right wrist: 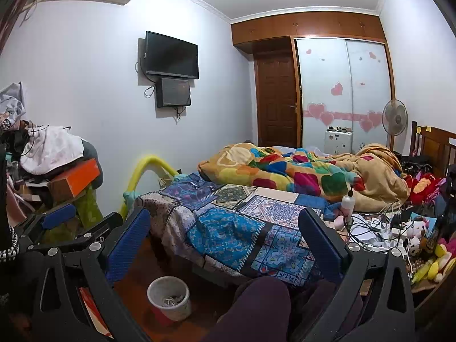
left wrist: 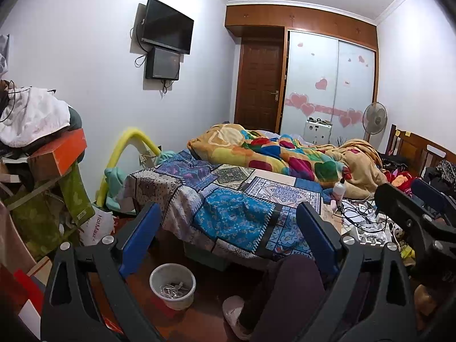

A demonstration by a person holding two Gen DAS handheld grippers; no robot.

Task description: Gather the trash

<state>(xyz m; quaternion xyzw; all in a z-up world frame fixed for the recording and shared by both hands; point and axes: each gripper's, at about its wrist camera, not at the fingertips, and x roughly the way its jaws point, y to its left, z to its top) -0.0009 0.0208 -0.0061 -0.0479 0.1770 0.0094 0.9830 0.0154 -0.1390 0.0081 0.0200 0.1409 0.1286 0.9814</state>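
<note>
Left claw (left wrist: 228, 225) and right claw (right wrist: 225, 228) both gape wide, empty, above the patchwork bed (left wrist: 228, 193). The white waste bin (left wrist: 172, 286) stands on the floor below, holding scraps.

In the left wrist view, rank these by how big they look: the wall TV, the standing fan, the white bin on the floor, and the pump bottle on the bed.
1. Wall TV
2. White bin, nearer the camera, so flattered
3. Standing fan
4. Pump bottle
</note>
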